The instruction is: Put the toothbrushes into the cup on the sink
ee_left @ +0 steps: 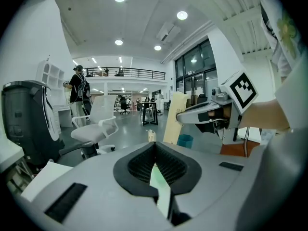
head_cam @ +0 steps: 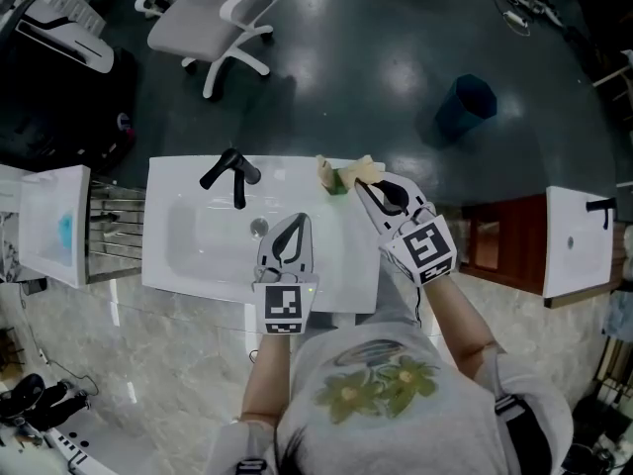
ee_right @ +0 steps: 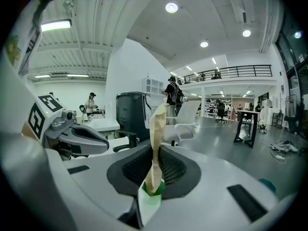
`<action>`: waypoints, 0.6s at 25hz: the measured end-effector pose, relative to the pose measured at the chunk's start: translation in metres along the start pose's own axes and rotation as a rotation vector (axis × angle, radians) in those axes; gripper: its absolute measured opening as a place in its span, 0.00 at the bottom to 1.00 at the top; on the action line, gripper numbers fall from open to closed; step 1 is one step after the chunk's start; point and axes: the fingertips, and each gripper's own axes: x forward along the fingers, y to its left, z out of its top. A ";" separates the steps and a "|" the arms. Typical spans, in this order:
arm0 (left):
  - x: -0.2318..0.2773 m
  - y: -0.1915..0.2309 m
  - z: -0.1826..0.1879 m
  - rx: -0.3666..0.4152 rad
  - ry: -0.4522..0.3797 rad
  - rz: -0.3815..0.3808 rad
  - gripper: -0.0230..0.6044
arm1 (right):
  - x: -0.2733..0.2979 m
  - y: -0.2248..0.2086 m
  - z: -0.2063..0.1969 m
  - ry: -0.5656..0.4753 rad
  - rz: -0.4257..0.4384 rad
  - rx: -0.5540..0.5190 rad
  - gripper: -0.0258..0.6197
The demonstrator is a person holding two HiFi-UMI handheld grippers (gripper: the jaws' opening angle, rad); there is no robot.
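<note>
One toothbrush [ee_right: 156, 129], wrapped in tan paper with a green foot, is all we have in hand. The right tool [ee_right: 156, 150] is clenched on it, and it stands upright over the far right corner of the sink [head_cam: 163, 181]. The left tool [ee_left: 154, 144] hangs over the basin with its jaws pressed together, and we make out nothing between them.

A second tan piece [head_cam: 324, 169] shows at the far rim, just beside a small green thing [head_cam: 341, 183] near the right tool's tip. That green thing may be the cup, but we cannot tell for sure, nor whether the tan piece sits in it or behind it. We judge the task barely begun: the held toothbrush has to go down into the cup, and any other brush is left to do.

The black faucet [head_cam: 232, 174] stands at the basin's far edge, well to the left of the right tool, so we judge it no obstacle. The left tool is near but not in the way. Beyond the sink the dark floor carries a white office chair [head_cam: 213, 18] and a blue bin [head_cam: 467, 105], both well apart.
</note>
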 end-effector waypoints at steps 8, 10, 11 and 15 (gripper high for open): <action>0.002 0.003 -0.010 -0.028 0.015 0.017 0.07 | 0.014 -0.003 -0.012 0.027 0.018 -0.005 0.14; 0.002 0.003 -0.012 -0.036 0.017 0.022 0.07 | 0.017 -0.002 -0.015 0.033 0.025 -0.006 0.14; 0.002 0.004 -0.013 -0.041 0.019 0.024 0.07 | 0.019 -0.002 -0.016 0.037 0.028 -0.007 0.14; 0.004 0.005 -0.017 -0.054 0.023 0.036 0.07 | 0.026 -0.003 -0.025 0.058 0.040 -0.013 0.14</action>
